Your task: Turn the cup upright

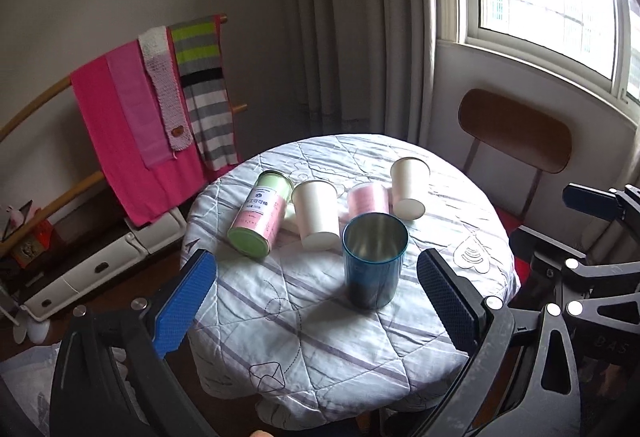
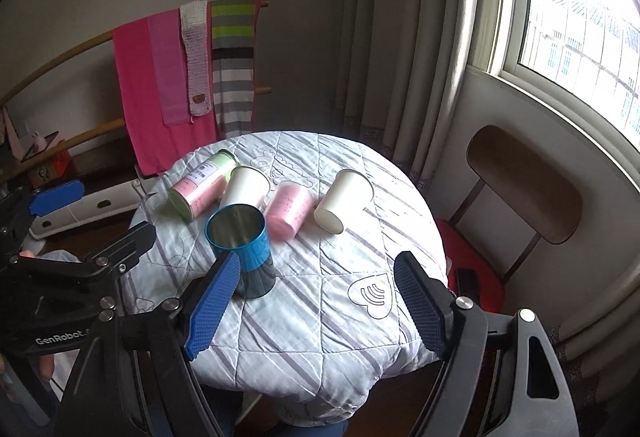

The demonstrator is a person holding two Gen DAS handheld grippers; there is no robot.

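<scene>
Jaws on both the left gripper (image 1: 316,301) and the right gripper (image 2: 316,301) are spread wide, gripping nothing. On the round desk (image 1: 360,349) a blue tin cup (image 1: 374,261) stands upright, while two white paper cups and two pink canisters lie tipped behind it.

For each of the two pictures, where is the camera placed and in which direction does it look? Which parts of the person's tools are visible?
Left wrist: sits on the left gripper, looks forward and down at the round table; own open blue fingers frame the blue can; the right gripper shows at right.
Right wrist: sits on the right gripper, same direction, from further right; own open fingers, left gripper at left.
Shared: table, blue can, lying cups, towel rack, chair.
</scene>
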